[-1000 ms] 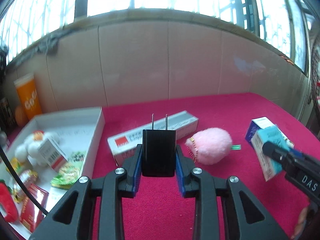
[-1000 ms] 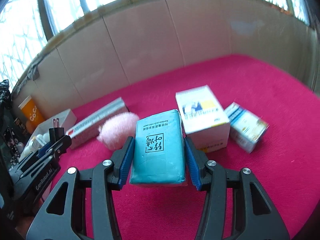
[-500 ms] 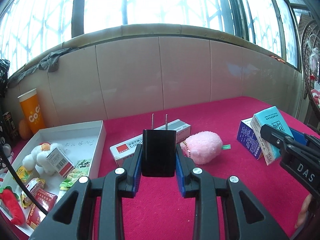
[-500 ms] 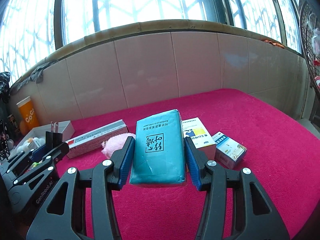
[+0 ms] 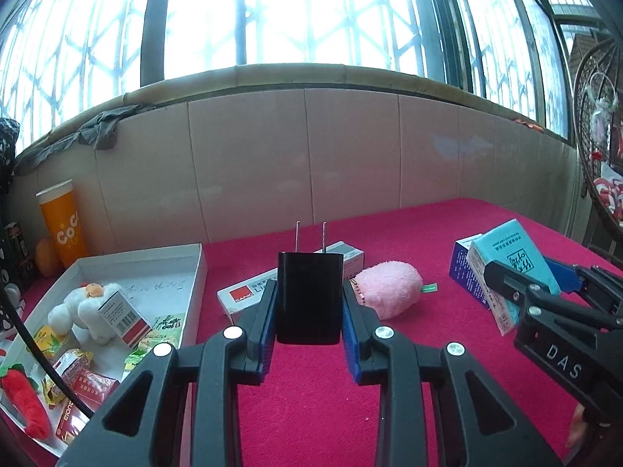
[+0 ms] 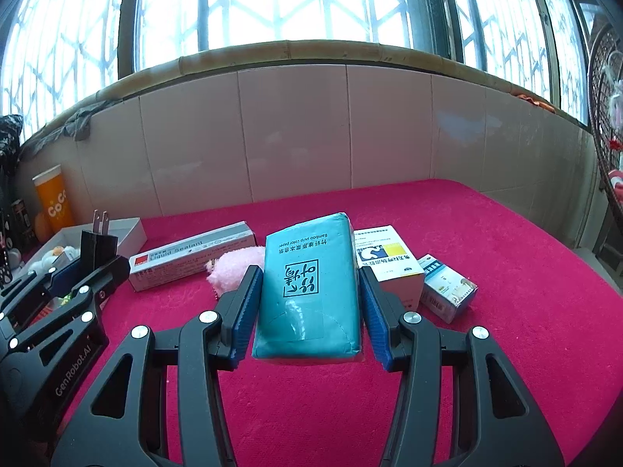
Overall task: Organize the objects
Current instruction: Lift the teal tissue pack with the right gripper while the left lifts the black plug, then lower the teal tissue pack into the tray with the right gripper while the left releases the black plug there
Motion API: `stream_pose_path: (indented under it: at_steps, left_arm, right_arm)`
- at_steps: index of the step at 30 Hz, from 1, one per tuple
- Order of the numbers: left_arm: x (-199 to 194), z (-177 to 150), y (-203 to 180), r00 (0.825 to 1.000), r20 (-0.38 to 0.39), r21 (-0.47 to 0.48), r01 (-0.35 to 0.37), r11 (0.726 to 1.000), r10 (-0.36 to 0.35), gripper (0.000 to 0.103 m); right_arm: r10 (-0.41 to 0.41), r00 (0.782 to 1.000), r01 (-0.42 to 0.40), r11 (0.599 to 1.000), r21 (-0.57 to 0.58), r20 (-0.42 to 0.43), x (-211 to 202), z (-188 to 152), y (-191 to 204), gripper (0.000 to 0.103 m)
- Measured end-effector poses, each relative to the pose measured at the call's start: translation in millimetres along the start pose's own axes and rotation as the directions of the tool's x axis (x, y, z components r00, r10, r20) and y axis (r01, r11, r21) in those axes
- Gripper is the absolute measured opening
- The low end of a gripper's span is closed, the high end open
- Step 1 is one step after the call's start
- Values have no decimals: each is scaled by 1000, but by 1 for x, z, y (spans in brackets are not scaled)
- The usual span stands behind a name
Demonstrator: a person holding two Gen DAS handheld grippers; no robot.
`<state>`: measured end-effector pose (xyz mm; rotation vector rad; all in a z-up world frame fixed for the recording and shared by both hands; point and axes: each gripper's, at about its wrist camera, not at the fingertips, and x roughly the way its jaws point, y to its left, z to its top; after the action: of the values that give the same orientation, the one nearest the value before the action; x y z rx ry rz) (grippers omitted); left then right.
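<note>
Here: left claw (image 5: pixel 309 311) clamped on a black plug adapter (image 5: pixel 310 297), prongs up, carried above the red table (image 5: pixel 389 225). Right claw (image 6: pixel 307 303) gripping a teal tissue pack (image 6: pixel 309 292) by its two long sides, also clear of the table. Just behind the adapter, lying flat: a long sealant box (image 5: pixel 288 278), with a pink plush (image 5: pixel 389 288) touching its right end. Beyond the tissue pack: a white medicine box (image 6: pixel 389 260) and, just beside it on the right, a smaller blue-and-white box (image 6: pixel 447 286). Further left, at the table's edge: a white tray (image 5: pixel 155 260) holding a white plush toy (image 5: pixel 83 307), a small carton (image 5: pixel 122 311), snack packets and a red plush carrot (image 5: pixel 23 401). Behind the tray, against the tiled wall: an orange cup (image 5: pixel 62 225).
</note>
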<state>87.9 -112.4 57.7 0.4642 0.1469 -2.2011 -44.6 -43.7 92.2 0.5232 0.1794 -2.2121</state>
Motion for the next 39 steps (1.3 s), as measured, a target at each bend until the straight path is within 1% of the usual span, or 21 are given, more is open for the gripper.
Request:
stream_pose_path:
  at_steps: [3,5,8,10,12,14,18,20,23,27,32,39]
  left_arm:
    - [-3,-2,9,1000,3,-26,10,1000,-10,29]
    - [-5,-4,14,1000,0,-21,13,1000,-13,29]
    - [-6,-4,22,1000,-9,25,26,999,-25,29]
    - [-11,-5,26,999,13,75,30,997,-31,29]
    - [-15,-4,32,999,42,106,25,994,-30,29]
    - [-16,-3,41,998,59,95,21,995,-26,29]
    - [-16,-2,59,998,55,18,36,999,-37,29]
    - [-18,-1,65,997,61,10,36,999,-37,29]
    - [-22,4,74,996,84,3,16,1000,-17,29]
    - [-23,11,89,996,92,-26,-17,1000,19,29]
    - [-21,19,115,991,103,-84,-78,993,87,29]
    - [-13,26,161,982,81,-173,-155,973,171,29]
  right_arm:
    - [-4,1000,3,1000,-24,-6,-2,-2,7,50]
    - [-8,1000,8,999,-46,-6,-5,-4,14,49]
    - [-8,1000,8,999,-54,5,-11,-4,18,49]
    - [-16,1000,15,999,-38,-9,-11,-5,18,49]
    - [-33,999,32,999,-25,-23,-9,-6,17,49]
    - [-47,999,46,999,-24,-27,-7,-6,18,49]
    - [-78,997,77,995,-63,-24,-7,-7,26,49]
    - [-91,996,89,993,-77,-23,-7,-7,29,49]
    - [-103,994,101,991,-91,-22,-7,-5,33,49]
    - [-101,994,99,991,-89,-28,-8,0,37,49]
    - [-72,997,70,993,-96,-16,-12,11,47,49]
    - [-4,1000,1,992,-128,-23,-16,22,76,49]
